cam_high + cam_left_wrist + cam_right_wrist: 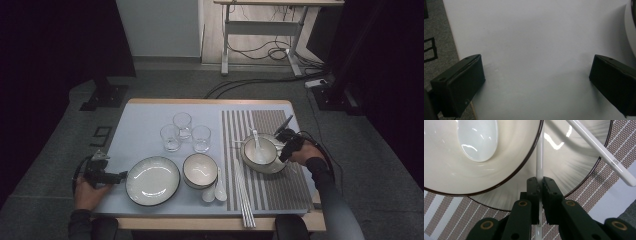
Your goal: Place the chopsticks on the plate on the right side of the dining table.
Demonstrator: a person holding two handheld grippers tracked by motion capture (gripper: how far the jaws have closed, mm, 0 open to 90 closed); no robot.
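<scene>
One hand-held gripper (pixel 539 185) clamps a chopstick (pixel 539 157) beside the bowl (pixel 474 157).

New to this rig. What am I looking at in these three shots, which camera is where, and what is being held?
No robot arm here: a person holds a two-jaw gripper in each hand. The high view looks down on the table; the other two cameras ride on the grippers. The left gripper hangs open over bare tabletop beside an empty plate. The right gripper is shut on a white chopstick lying across the plate under a bowl with a spoon in it, on a striped mat. A second chopstick lies close by. Also on the table: three glasses, another bowl, two spoons, more chopsticks.
</scene>
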